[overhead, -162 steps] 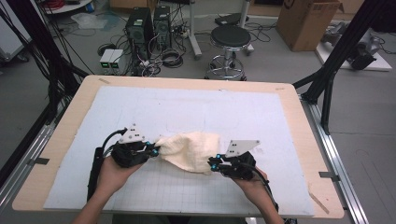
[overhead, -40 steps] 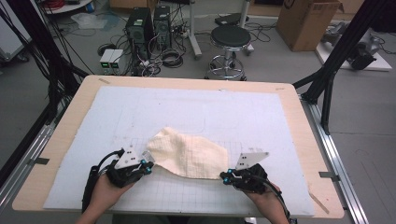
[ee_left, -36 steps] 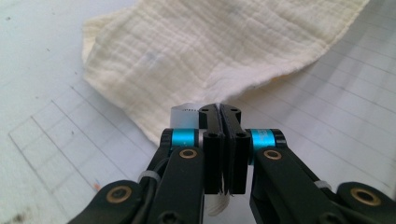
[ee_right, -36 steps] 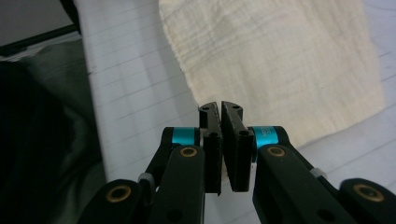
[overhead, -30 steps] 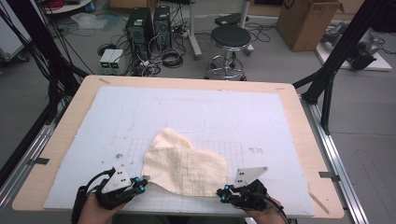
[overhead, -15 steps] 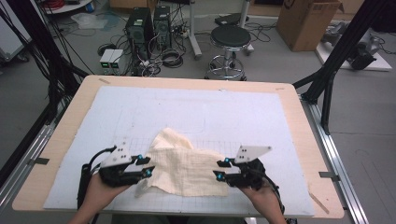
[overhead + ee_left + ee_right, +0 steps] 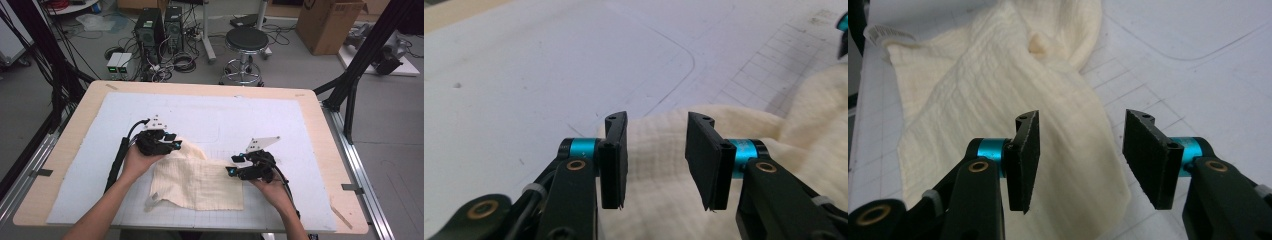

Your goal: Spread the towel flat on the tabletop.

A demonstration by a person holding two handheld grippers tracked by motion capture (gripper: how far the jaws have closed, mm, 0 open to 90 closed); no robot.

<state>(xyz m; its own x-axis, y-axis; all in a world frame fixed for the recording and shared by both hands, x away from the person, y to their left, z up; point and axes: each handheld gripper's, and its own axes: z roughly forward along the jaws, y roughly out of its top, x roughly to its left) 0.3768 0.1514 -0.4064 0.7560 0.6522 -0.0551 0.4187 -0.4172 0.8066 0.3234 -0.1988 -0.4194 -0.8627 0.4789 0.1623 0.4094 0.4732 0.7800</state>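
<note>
Both tools have let go of the cloth since half a second ago and moved up its sides, their jaws having just been opening. Now the left tool hovers at the cloth's far-left bunched corner and the right tool at its right edge, each with jaws apart and fabric below but not pinched. The cream cloth lies partly spread near the front edge of the worktop, still rumpled at the back. Flattening seems under way; next, each tool needs a fresh pinch on an edge. Beyond the white gridded mat stand a stool, computers and a cardboard box.
</note>
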